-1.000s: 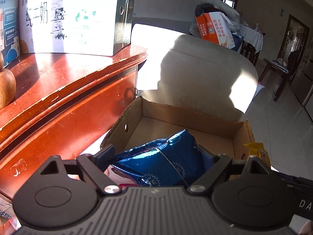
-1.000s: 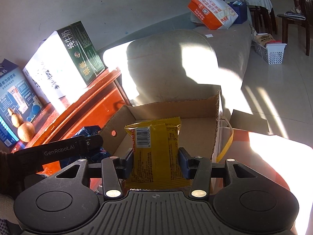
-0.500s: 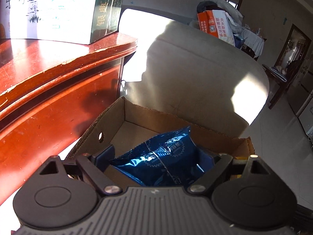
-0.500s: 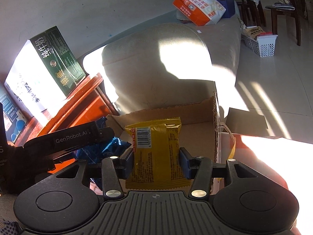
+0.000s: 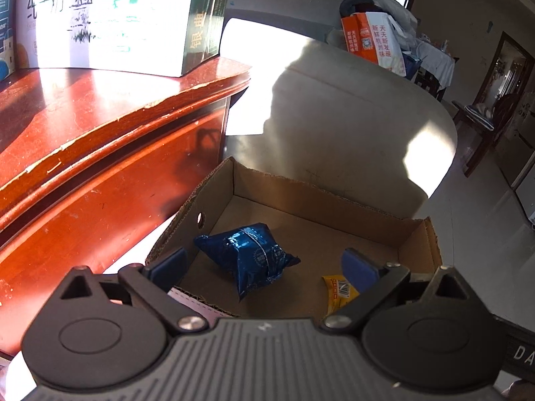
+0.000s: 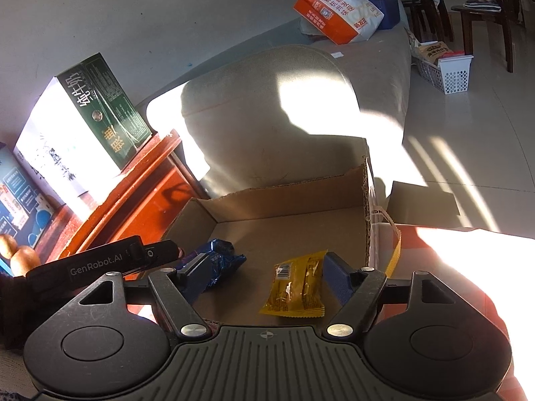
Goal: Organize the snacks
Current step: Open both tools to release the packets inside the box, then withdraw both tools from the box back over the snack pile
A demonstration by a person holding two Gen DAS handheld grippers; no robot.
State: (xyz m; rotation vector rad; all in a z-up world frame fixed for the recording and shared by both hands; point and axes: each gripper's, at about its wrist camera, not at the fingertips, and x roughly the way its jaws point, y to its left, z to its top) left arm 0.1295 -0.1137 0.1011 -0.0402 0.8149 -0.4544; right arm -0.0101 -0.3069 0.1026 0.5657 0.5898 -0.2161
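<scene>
- The left gripper [image 5: 264, 267] hangs over the near edge of the cardboard box [image 5: 301, 187] with its jaws spread wide and nothing between them.
- The right gripper [image 6: 264, 277] is likewise spread open above the box's near edge, its blue pads [image 6: 337, 277] clear of any packet.
- The blue snack packet [image 5: 247, 254] lies loose on the box floor toward the left wall, tilted, one corner pointing at the near edge; in the right wrist view it [image 6: 217, 260] sits partly behind the left-hand pad.
- The yellow snack packet [image 6: 296, 284] lies flat on the box floor just beside the right-hand pad, barcode end away from the camera; the left wrist view shows only a corner of it [image 5: 337, 292].
- The two packets are apart, with bare cardboard between them.
- To the left of the box stands a red wooden worktop [image 5: 83, 107], carrying a white and green milk carton box [image 5: 127, 16].
- Behind the box rises a beige sofa [image 6: 267, 117], with an orange and white bag [image 6: 334, 13] on it farther back.
- A white basket [image 6: 448, 67] stands on the tiled floor to the far right.
</scene>
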